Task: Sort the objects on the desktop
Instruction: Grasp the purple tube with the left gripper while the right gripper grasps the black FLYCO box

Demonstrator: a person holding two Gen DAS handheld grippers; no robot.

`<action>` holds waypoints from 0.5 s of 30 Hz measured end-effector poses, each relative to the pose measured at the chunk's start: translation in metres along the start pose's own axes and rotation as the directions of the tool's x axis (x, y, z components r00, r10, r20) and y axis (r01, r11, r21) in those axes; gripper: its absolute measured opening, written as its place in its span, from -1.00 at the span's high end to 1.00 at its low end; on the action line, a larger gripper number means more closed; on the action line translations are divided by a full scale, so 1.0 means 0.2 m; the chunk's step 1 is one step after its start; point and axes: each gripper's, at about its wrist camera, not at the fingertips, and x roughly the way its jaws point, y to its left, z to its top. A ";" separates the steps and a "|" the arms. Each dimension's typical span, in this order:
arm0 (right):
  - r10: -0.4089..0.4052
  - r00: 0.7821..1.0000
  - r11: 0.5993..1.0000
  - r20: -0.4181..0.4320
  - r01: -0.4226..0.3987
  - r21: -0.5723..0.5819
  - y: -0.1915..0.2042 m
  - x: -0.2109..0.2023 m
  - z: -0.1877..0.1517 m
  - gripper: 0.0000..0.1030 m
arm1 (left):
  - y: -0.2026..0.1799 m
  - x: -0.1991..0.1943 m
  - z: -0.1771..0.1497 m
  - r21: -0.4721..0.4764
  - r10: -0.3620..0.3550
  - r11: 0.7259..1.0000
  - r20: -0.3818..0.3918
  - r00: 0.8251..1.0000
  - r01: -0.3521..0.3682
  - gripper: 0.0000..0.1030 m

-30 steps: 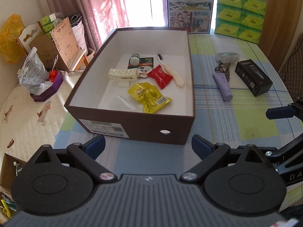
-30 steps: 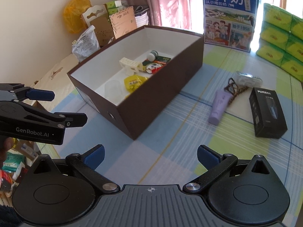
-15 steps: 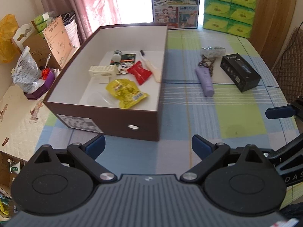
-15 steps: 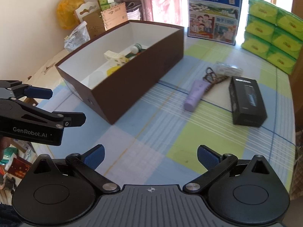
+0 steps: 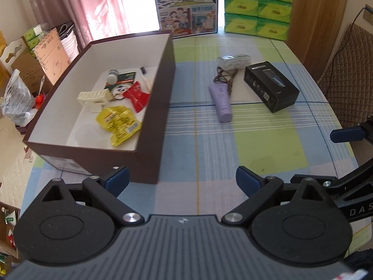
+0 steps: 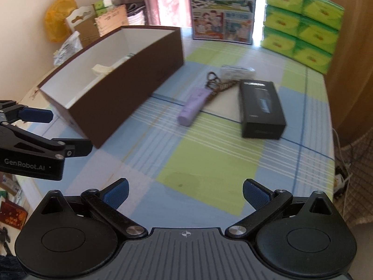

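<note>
A brown box (image 5: 163,121) (image 6: 130,93) with a white inside stands on the left of the table and holds several small items, among them a yellow packet (image 5: 119,121) and a red packet (image 5: 137,96). To its right on the checked cloth lie a purple tube (image 5: 222,102) (image 6: 193,109), a black carton (image 5: 271,86) (image 6: 261,109), a brown cord (image 5: 225,79) (image 6: 215,85) and a clear packet (image 5: 234,60) (image 6: 237,71). My left gripper (image 5: 181,179) is open and empty near the box's front corner. My right gripper (image 6: 185,192) is open and empty over the cloth, well short of the tube.
A milk poster (image 5: 186,4) and stacked green tissue packs (image 5: 256,7) stand at the table's far edge. Cardboard boxes and bags (image 5: 28,70) crowd the left side. A padded chair (image 5: 349,74) is at the right. The table edge (image 6: 331,121) runs down the right.
Both grippers have swung right: the box has slid left in both views, and the tube and black carton now sit nearer the centre. Both stay open and empty.
</note>
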 end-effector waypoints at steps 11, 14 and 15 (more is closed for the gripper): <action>-0.076 0.997 0.995 -0.006 0.076 0.061 -0.17 0.07 0.01 -0.96 | -0.08 0.12 0.11 0.011 -0.003 1.000 -0.014 1.000 0.003 -0.87; -0.102 0.995 0.992 -0.005 0.102 0.070 -0.23 0.10 0.02 -0.97 | -0.10 0.17 0.15 0.013 -0.016 1.000 -0.017 1.000 0.016 -0.87; -0.107 0.994 0.992 -0.002 0.106 0.074 -0.25 0.11 0.03 -0.96 | -0.11 0.19 0.17 0.014 -0.020 1.000 -0.019 1.000 0.021 -0.87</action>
